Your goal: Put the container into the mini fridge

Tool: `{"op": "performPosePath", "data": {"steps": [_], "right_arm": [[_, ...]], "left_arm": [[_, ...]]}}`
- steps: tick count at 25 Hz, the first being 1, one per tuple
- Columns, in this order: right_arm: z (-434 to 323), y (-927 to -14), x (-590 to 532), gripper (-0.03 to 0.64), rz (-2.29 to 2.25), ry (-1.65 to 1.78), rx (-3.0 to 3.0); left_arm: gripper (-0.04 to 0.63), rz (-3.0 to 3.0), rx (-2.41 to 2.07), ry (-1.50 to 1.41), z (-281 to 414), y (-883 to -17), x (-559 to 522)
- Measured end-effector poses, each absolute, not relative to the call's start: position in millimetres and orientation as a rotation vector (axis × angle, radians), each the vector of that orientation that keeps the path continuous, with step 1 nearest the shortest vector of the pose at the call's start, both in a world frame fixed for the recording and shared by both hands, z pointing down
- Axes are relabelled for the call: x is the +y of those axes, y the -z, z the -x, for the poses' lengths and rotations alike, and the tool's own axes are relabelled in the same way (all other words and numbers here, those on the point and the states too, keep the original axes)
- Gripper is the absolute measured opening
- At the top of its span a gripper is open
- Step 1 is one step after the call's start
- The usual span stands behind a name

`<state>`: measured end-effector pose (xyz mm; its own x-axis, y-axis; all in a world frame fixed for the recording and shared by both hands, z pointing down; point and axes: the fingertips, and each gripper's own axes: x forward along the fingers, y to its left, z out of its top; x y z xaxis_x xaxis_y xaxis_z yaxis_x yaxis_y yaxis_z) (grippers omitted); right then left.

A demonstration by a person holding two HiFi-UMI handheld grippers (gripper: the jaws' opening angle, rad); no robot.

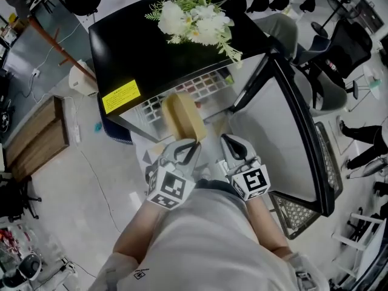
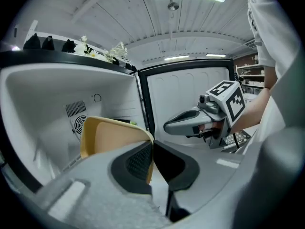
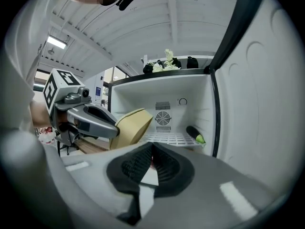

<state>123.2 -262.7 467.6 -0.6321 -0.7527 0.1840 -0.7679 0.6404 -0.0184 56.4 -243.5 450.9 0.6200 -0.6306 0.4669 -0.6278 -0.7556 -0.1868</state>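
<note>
A tan plastic container [image 1: 182, 116] hangs tilted in front of the open mini fridge [image 1: 121, 47], just above its wire shelf [image 1: 200, 86]. My left gripper [image 1: 185, 147] is shut on the container's near rim. In the left gripper view the container [image 2: 109, 135] fills the left side, its thin wall pinched between the pads at my left gripper [image 2: 151, 160]. My right gripper [image 1: 233, 145] is beside it on the right, shut and empty, with its tip [image 2: 167, 126] free in the air. In the right gripper view my right gripper [image 3: 152, 157] points into the fridge, with the container [image 3: 132, 125] at the left.
The fridge door [image 1: 276, 132] stands open to the right. A dark item with a green end [image 3: 195, 134] lies on the wire shelf [image 3: 169, 139] at the right. A fan grille [image 3: 163, 118] sits in the back wall. White flowers [image 1: 197, 20] lie on the fridge's black top.
</note>
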Motion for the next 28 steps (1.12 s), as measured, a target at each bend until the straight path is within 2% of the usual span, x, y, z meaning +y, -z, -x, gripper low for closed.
{"op": "performPosePath", "data": {"steps": [28], "right_arm": [[-127.5, -462.5, -301.6, 0.003, -1.055, -0.140, -2.792]], "left_arm": [[0.022, 2.558, 1.344, 1.115, -30.4, -476.3, -342.5]]}}
